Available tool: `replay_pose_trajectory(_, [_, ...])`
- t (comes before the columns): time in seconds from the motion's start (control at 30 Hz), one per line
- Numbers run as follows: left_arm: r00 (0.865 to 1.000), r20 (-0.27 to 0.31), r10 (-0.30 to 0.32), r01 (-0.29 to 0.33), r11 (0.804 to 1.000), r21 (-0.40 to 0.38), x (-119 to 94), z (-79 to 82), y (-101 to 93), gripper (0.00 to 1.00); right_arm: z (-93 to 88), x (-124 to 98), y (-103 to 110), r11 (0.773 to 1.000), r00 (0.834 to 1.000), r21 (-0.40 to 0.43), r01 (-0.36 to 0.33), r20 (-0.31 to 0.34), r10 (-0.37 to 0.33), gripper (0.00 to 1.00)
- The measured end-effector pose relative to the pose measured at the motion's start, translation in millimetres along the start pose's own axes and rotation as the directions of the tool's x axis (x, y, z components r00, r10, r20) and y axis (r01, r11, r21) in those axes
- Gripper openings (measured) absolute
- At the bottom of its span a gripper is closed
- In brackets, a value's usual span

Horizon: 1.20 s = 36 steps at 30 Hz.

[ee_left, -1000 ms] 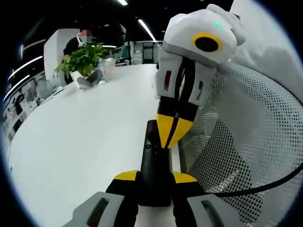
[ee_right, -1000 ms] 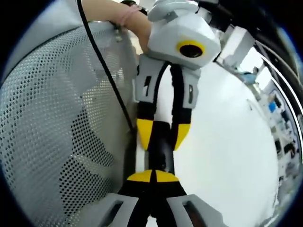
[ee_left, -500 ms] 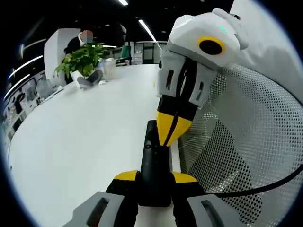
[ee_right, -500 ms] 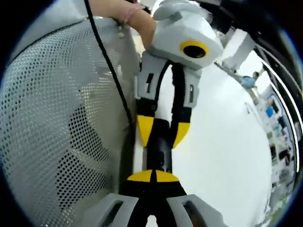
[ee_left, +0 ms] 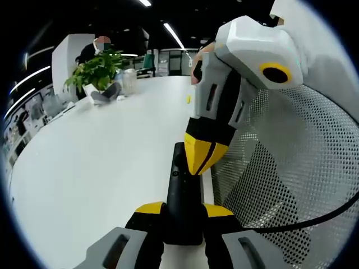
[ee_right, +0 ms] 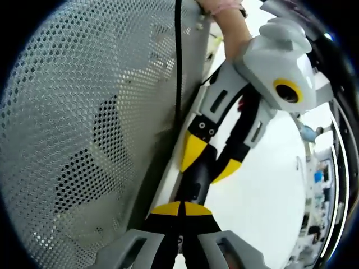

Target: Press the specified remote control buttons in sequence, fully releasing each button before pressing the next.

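Right tongs (ee_left: 199, 157) tip-down on remote (ee_left: 183, 199)

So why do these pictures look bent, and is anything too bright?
Left gripper view: fisheye lens curves the white table; ceiling light strips glare. Right gripper view: the mesh panel bulges, and the table is washed out white.

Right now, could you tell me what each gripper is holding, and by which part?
The left gripper clamps the black remote by its near end. The right gripper, shut, holds nothing; its tip points at the remote's upper face.
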<state>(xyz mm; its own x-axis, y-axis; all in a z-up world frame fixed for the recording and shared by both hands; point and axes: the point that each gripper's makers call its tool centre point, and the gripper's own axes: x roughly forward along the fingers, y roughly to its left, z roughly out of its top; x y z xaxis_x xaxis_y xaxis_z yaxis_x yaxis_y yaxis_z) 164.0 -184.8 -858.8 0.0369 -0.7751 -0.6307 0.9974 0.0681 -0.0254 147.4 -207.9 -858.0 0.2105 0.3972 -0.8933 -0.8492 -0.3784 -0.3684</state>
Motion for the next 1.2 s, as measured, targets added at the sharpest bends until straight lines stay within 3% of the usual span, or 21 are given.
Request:
replay_pose_trajectory(0.67, [1.000,0.000,-0.004,0.004,1.000,0.002,0.3,-0.2,0.0,0.25,1.5,1.2,0.2,0.997,0.998,-0.055,-0.055,-0.010,0.054,0.00])
replay_pose_trajectory(0.87, [1.000,0.000,-0.004,0.004,1.000,0.002,0.4,-0.3,0.2,0.25,4.9,2.7,-0.1,0.997,0.997,0.017,-0.079,0.024,0.079,0.00])
replay_pose_trajectory(1.2, [1.000,0.000,-0.004,0.004,1.000,0.003,0.3,-0.1,0.4,0.25,4.9,1.2,-1.1,0.982,0.996,0.184,-0.043,0.086,0.027,0.00])
